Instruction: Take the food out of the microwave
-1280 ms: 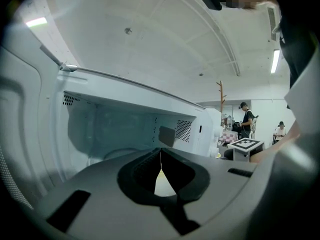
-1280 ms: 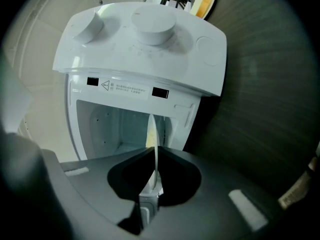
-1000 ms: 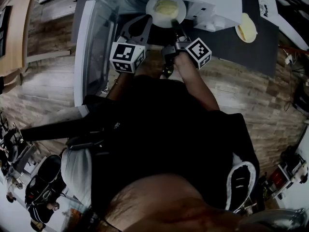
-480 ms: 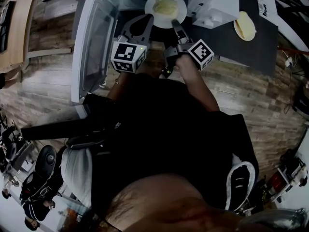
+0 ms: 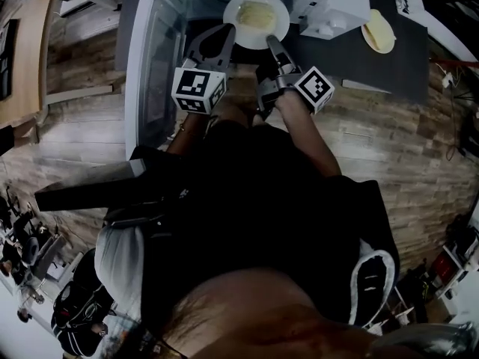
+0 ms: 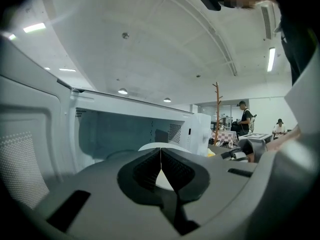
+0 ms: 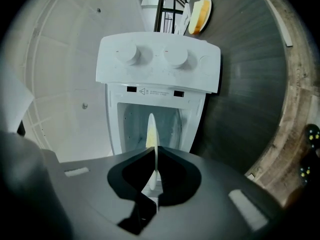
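Head view, from above. The microwave (image 5: 333, 2) sits at the top of the frame on a dark table (image 5: 374, 66), with its door (image 5: 150, 73) swung open to the left. The white plate (image 5: 281, 10) carrying the yellow food (image 5: 256, 17) lies level at the mouth of the cavity. Its far part is under the microwave's top edge and its near rim faces me.

The right gripper (image 5: 272, 40) reaches in from below and right, with its marker cube (image 5: 314, 88) behind it. Its jaws are clamped on the plate's near right rim. In the right gripper view the picture is turned on its side, so the plate appears edge-on as a thin pale blade pinched between the two dark pads (image 7: 167, 171). The open cavity and the two knobs (image 7: 175, 55) of the control panel stand behind it.

The left gripper (image 5: 229, 31) lies just beside the plate's left rim. In the left gripper view I see its jaws pressed together along a single seam with nothing between them. The plate shows as a pale arc just beyond the tips. I cannot tell whether this gripper touches the plate.

A second plate of yellow food (image 5: 379, 30) rests on the table to the right of the microwave, well apart from both grippers.
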`<state>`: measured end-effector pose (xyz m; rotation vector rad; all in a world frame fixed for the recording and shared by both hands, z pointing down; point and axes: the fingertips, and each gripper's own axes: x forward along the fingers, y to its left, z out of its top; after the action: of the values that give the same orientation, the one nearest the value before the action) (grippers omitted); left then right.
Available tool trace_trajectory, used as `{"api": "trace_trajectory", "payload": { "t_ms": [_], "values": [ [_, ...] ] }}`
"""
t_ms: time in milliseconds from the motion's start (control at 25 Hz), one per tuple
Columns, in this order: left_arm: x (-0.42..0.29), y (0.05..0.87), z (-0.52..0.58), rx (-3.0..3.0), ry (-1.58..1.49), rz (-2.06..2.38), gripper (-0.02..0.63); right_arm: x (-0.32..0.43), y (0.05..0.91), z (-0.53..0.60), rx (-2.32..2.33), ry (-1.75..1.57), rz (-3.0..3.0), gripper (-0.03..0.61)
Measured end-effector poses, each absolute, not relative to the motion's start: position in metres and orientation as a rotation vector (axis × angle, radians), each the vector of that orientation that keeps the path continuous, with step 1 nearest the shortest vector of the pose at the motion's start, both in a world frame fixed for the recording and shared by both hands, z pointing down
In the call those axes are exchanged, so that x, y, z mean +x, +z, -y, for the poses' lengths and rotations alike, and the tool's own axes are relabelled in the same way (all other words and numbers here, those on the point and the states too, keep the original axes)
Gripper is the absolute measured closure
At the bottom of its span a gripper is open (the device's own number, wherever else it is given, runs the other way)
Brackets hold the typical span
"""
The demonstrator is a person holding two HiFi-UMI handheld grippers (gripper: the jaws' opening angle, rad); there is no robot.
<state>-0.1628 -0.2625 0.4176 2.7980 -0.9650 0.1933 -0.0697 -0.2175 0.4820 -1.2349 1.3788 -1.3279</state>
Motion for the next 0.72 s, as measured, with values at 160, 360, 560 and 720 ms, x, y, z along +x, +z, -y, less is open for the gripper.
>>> {"api": "trace_trajectory", "payload": {
  "t_ms": [160, 360, 560, 720],
  "values": [
    [-0.167, 0.416, 0.260, 2.818, 0.202, 0.917, 0.606, -0.072, 0.478, 0.211, -1.251, -1.301, -1.330, 0.572],
    [-0.178, 0.414, 0.249, 2.829, 0.186, 0.863, 0.606, -0.082, 0.476, 0.194, -1.269, -1.284, -1.274, 0.572],
    [-0.186, 0.412, 0.234, 2.840, 0.164, 0.811, 0.606, -0.089, 0.473, 0.171, -1.266, -1.265, -1.199, 0.572],
    [-0.179, 0.410, 0.219, 2.868, 0.163, 0.749, 0.606, -0.087, 0.469, 0.152, -1.291, -1.229, -1.174, 0.572]
  ]
}}
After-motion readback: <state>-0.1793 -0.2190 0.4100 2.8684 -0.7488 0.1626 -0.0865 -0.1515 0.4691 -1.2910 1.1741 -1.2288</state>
